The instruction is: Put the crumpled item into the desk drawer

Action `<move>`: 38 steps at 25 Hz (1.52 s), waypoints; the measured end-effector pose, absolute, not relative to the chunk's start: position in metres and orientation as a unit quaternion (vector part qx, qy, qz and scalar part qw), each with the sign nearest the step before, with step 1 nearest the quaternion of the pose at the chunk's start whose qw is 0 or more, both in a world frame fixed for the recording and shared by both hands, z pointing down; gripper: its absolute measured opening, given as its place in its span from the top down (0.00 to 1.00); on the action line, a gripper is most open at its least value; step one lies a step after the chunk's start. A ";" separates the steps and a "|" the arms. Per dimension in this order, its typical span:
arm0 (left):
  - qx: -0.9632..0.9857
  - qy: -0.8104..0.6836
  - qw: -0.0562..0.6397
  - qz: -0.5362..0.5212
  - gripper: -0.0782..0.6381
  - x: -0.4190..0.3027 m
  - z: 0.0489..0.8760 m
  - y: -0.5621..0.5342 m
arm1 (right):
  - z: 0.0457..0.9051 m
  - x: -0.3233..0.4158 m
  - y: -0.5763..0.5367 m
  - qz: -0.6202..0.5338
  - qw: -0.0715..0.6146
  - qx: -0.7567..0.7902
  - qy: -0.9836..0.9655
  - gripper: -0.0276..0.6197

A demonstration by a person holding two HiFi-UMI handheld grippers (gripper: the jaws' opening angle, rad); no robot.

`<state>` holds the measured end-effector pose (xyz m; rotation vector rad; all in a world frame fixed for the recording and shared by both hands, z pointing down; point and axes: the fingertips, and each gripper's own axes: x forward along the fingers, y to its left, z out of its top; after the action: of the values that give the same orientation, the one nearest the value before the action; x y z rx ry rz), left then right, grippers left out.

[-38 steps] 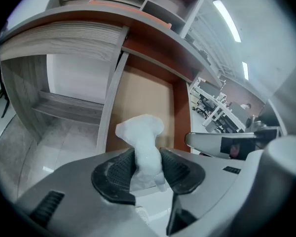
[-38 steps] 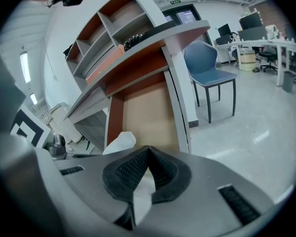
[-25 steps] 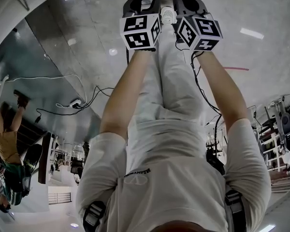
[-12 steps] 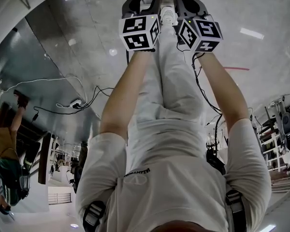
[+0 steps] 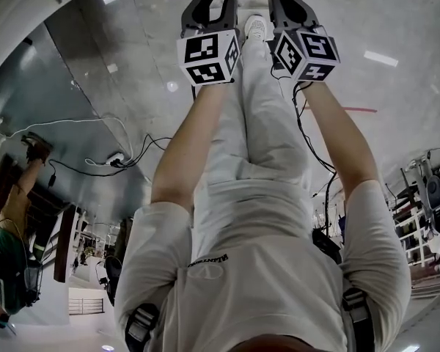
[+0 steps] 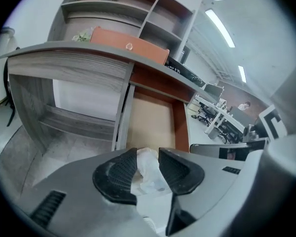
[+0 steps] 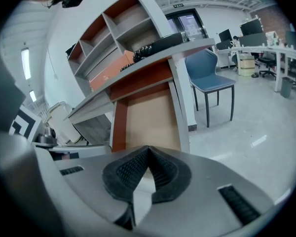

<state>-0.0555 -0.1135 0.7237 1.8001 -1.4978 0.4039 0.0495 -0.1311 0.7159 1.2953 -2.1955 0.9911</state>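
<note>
Over an open desk drawer: left gripper (image 6: 147,153), jaws closing on a crumpled item (image 6: 150,174), white and thin, wedged between the two ribbed black pads (image 6: 119,174) and touching both. No daylight between item and either pad.

Straight beyond the fingertips, the drawer (image 6: 150,120) itself, standing out from under the desktop (image 6: 74,53), pale bare bottom framed by red-brown sides. Crumpled item not yet inside, caught in the jaws just short of the drawer's near edge.

Close alongside, right gripper (image 7: 148,151), fingertips pressed together with nothing between them, only a thin wedge of gap farther back between the pads. Pointed at the same drawer from the other side.

From the head view, both tools side by side at the top of the frame, at the ends of two bare forearms (image 5: 187,145), marker cubes (image 5: 209,53) nearly touching.

Farther out, on the grey curved desktop, an orange-brown box (image 6: 130,46). Above that, a shelf unit (image 6: 133,6) of open grey and red-brown compartments. To the desk's far side in the right gripper view, a blue chair (image 7: 207,75) on thin legs just beside the desk's upright, on a pale glossy floor (image 7: 251,127).
</note>
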 end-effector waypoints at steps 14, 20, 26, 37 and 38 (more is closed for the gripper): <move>0.713 -0.594 0.338 0.154 0.89 -0.071 0.645 -0.104 | 0.633 0.054 -0.122 0.333 0.191 0.476 -0.791 0.96; 0.722 -0.602 0.317 0.126 0.89 -0.096 0.582 -0.104 | 0.572 0.061 -0.113 0.319 0.176 0.470 -0.804 0.96; 0.747 -0.594 0.290 0.074 0.89 -0.110 0.491 -0.100 | 0.496 0.069 -0.109 0.301 0.149 0.470 -0.816 0.96; 0.800 -0.566 0.199 0.017 0.89 -0.117 0.334 -0.086 | 0.328 0.083 -0.103 0.248 0.076 0.465 -0.847 0.96; 0.796 -0.574 0.194 0.009 0.89 -0.122 0.322 -0.086 | 0.316 0.083 -0.101 0.243 0.072 0.463 -0.849 0.96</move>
<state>-0.1220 -0.0860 0.3218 2.2317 -1.6086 0.0250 0.0834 -0.1008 0.3160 1.3924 -2.5523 0.7301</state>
